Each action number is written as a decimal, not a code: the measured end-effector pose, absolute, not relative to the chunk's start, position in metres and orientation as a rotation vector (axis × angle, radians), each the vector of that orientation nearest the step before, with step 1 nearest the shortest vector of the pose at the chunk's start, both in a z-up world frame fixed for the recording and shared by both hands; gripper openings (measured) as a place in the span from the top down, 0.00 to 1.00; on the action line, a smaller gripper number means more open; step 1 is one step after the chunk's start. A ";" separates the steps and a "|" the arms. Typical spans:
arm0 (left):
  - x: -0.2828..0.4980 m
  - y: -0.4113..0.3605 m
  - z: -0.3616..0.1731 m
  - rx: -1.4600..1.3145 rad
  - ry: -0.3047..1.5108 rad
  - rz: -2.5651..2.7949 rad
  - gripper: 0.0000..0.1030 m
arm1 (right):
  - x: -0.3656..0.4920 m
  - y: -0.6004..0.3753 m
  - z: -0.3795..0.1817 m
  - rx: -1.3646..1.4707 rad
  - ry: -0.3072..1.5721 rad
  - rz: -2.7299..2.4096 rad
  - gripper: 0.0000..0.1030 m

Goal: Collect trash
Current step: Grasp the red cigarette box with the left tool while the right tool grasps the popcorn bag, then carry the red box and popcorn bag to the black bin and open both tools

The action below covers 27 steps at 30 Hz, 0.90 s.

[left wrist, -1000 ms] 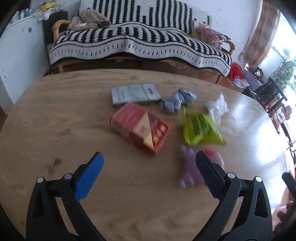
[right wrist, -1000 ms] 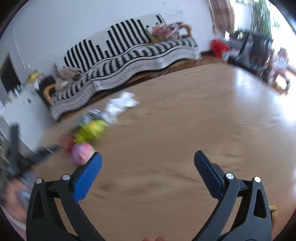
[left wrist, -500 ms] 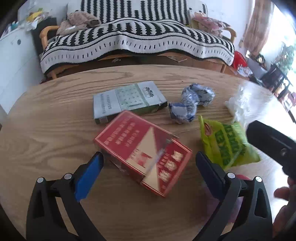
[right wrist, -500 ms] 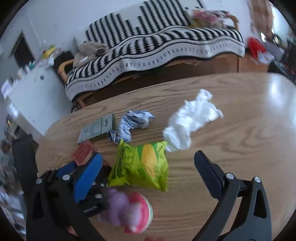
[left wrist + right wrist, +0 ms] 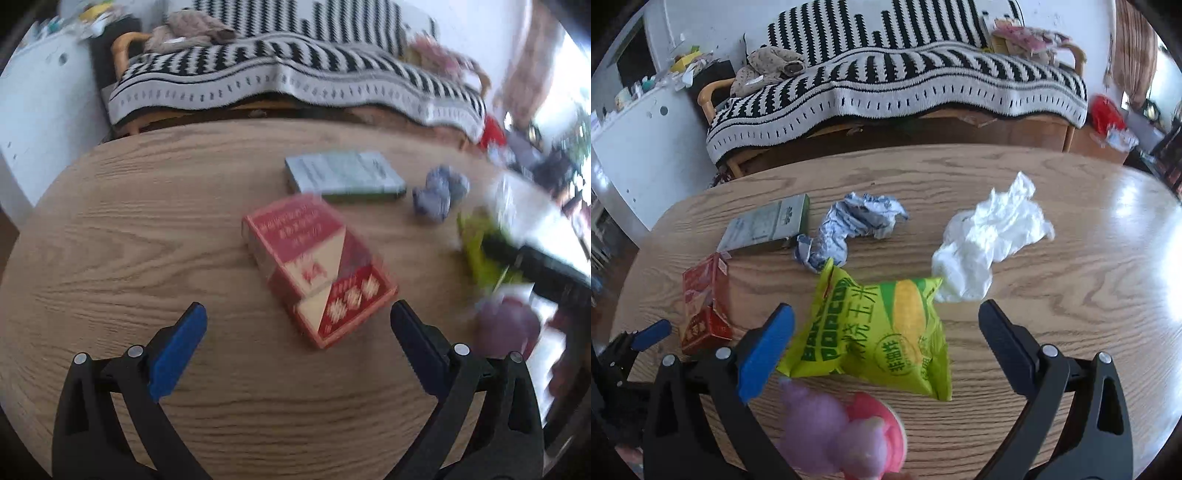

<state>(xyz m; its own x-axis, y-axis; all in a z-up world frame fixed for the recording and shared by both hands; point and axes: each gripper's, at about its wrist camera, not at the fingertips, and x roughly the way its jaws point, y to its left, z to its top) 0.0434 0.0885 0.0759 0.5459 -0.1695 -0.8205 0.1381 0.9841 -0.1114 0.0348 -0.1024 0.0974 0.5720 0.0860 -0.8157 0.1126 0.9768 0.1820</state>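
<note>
Both grippers hang spread wide and empty: the right gripper [image 5: 886, 325] frames the yellow-green popcorn bag [image 5: 882, 332], the left gripper [image 5: 298, 325] frames the red carton [image 5: 317, 273]. A pink-purple plush toy [image 5: 846, 435] lies just beside the bag (hardly trash), so a low closing could likely snag it, while the white tissue [image 5: 990, 236] touching the bag's corner may drag along.

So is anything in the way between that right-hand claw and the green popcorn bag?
Nothing visible. The right gripper is open with the popcorn bag directly ahead between its fingers. The pink and purple soft toy sits nearer the camera, below the bag, not across the path.
</note>
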 end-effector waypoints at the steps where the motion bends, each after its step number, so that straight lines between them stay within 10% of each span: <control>1: 0.050 0.084 0.079 -0.051 0.966 -0.155 0.06 | 0.036 -0.102 0.096 0.230 0.966 -0.020 0.07; 10: 0.080 0.050 0.059 0.076 0.968 -0.088 0.06 | 0.038 -0.101 0.077 0.106 1.000 -0.051 0.08; 13: 0.078 0.067 0.061 0.039 0.945 -0.089 0.25 | 0.031 -0.106 0.080 0.083 0.952 -0.080 0.45; 17: 0.076 0.080 0.065 -0.013 0.946 -0.107 0.44 | 0.030 -0.118 0.084 0.187 0.940 -0.031 0.48; 27: 0.067 0.074 0.072 -0.015 0.929 -0.152 0.45 | 0.023 -0.120 0.105 0.191 0.876 -0.027 0.49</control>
